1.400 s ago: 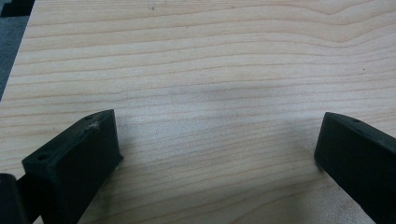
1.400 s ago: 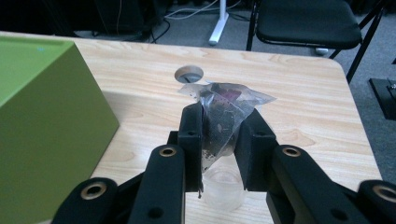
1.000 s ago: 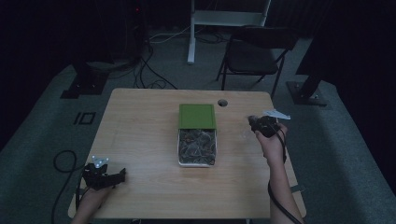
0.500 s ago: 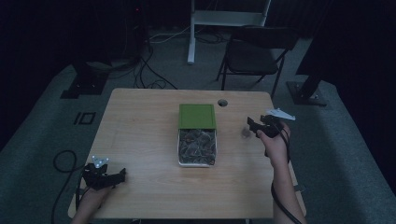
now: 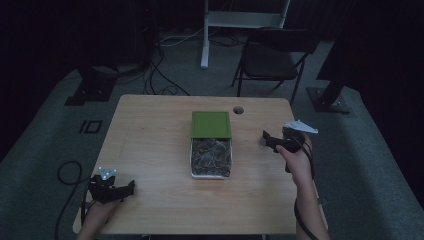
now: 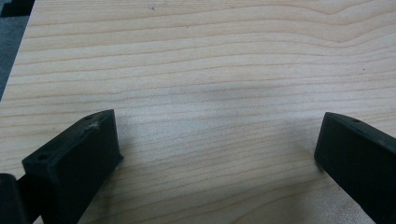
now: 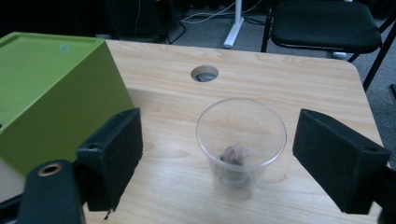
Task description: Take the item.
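Your left gripper (image 5: 131,187) sits low at the table's (image 5: 150,150) near left corner, jaws spread wide over bare wood with nothing between them. Your right gripper (image 5: 263,138) is held by your right hand (image 5: 295,155) near the table's right edge, jaws also spread wide and pointing toward the middle of the table.

In the right gripper view a clear plastic cup (image 7: 241,140) stands upright on the table just ahead of those open jaws, mouth up, untouched by either jaw. A small crumpled dark scrap (image 7: 232,154) lies at its bottom.

At the table's centre a metal tray (image 5: 211,158) runs lengthwise from the near edge toward the far one, filled with a heap of dark crumpled bits. A green box (image 5: 211,124) touches its far end. A round hole (image 5: 238,109) lies near the far edge.
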The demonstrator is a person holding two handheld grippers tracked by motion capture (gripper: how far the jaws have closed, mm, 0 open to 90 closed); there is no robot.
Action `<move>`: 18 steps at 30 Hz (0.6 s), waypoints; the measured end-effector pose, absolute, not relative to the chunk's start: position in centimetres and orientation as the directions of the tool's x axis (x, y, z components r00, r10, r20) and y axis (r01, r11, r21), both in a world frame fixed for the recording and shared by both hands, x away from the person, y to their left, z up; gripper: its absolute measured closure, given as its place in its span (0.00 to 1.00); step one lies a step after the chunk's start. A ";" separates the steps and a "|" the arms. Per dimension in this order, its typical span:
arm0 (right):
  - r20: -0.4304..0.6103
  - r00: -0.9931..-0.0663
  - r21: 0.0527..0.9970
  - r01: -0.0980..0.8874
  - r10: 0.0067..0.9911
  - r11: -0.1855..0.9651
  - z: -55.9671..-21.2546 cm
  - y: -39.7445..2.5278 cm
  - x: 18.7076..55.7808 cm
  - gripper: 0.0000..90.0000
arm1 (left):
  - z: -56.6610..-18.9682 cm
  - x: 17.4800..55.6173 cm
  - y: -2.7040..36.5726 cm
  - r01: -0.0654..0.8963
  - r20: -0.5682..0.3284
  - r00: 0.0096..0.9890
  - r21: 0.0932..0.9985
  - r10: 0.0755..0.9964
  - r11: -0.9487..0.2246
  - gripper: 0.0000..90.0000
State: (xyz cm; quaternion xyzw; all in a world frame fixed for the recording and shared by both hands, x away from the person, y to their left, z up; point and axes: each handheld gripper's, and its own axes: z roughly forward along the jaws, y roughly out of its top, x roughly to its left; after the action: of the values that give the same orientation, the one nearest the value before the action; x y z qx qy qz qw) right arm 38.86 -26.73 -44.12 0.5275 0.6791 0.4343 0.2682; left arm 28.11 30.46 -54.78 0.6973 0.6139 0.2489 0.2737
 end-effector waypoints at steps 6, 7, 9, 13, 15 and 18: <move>0.098 -0.309 0.872 0.485 0.946 0.068 -44.4 -26.9 38.0 0.18 | -54.8 28.1 30.5 0.719 0.010 0.122 0.688 0.993 -0.095 0.01; 0.100 -0.311 0.872 0.485 0.945 0.068 -44.5 -26.9 37.8 0.18 | -54.8 28.1 30.5 0.719 0.010 0.122 0.688 0.993 -0.095 0.01; 0.094 -0.313 0.869 0.488 0.945 0.076 -44.7 -26.9 37.5 0.18 | -54.8 28.1 30.4 0.719 0.010 0.121 0.689 0.993 -0.095 0.01; 0.094 -0.320 0.864 0.497 0.943 0.082 -45.3 -26.9 37.0 0.18 | -54.8 28.1 30.4 0.719 0.010 0.121 0.689 0.993 -0.095 0.01; 0.098 -0.324 0.862 0.500 0.941 0.082 -45.6 -26.9 36.8 0.17 | -54.8 28.1 30.4 0.719 0.010 0.121 0.689 0.993 -0.095 0.01; 0.098 -0.327 0.858 0.507 0.940 0.087 -46.1 -27.0 36.5 0.17 | -54.8 28.1 30.5 0.719 0.010 0.122 0.688 0.993 -0.095 0.01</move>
State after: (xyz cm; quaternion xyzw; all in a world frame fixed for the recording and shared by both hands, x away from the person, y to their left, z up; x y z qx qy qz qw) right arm 36.51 -26.98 -46.07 0.5220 0.6928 0.4287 0.2524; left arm 28.12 30.45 -54.78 0.6968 0.6142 0.2489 0.2743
